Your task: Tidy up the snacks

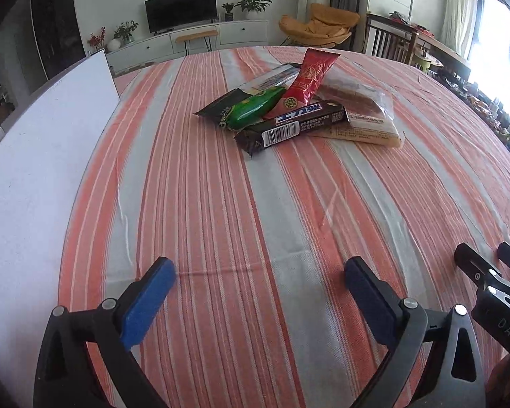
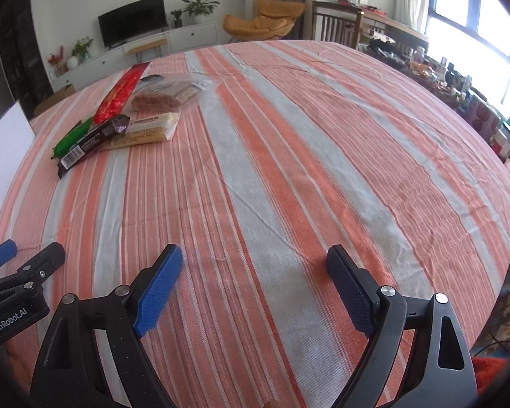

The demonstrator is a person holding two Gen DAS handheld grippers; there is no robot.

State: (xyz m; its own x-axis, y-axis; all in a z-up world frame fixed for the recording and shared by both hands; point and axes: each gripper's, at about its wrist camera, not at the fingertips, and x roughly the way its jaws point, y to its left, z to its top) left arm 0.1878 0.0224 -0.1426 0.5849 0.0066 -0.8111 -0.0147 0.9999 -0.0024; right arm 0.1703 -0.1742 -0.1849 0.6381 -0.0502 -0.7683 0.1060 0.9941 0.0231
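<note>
A pile of snacks lies on the striped tablecloth (image 1: 221,204). It holds a dark chocolate bar (image 1: 289,125), a green sausage pack (image 1: 251,107), a red tube pack (image 1: 311,80) and a clear pack of wafers (image 1: 363,115). In the right wrist view the pile is at the far left: chocolate bar (image 2: 91,144), green pack (image 2: 72,137), red pack (image 2: 122,97), wafers (image 2: 153,122). My left gripper (image 1: 258,272) is open and empty, well short of the pile. My right gripper (image 2: 255,258) is open and empty, to the right of the left gripper.
A white board (image 1: 40,156) lies on the table at the left, also in the right wrist view (image 2: 3,149). The right gripper's fingers (image 1: 476,265) show at the left wrist view's right edge. A cluttered side table (image 2: 459,85) stands past the cloth's right edge.
</note>
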